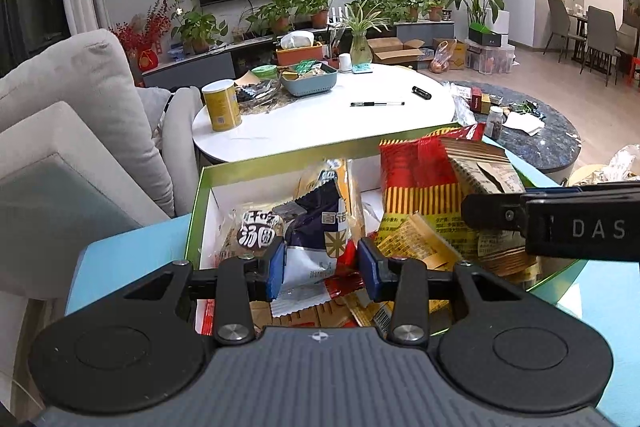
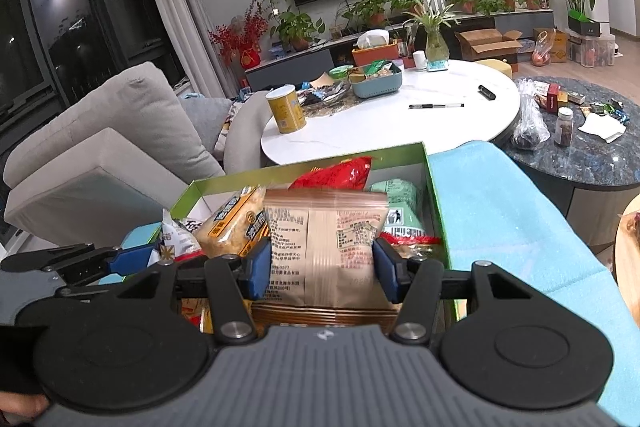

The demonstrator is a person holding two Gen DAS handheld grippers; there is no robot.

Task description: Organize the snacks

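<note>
A green-rimmed box (image 1: 280,157) with a white inside holds several snack packets. My left gripper (image 1: 320,269) has its blue pads on either side of a navy and white packet (image 1: 316,227) standing in the box, and looks shut on it. My right gripper (image 2: 322,269) is shut on a tan paper packet (image 2: 324,235) with red print and holds it over the box (image 2: 304,163). The right gripper also reaches in from the right in the left wrist view (image 1: 472,213). A red packet (image 2: 340,173) and a pale green packet (image 2: 400,203) lie behind the tan one.
The box sits on a light blue cloth (image 2: 500,211). Behind it stands a white oval table (image 1: 340,115) with a yellow can (image 1: 221,105), a blue basket (image 1: 310,81) and a pen (image 1: 376,103). A grey sofa (image 1: 80,115) is at the left, a dark round table (image 2: 580,147) at the right.
</note>
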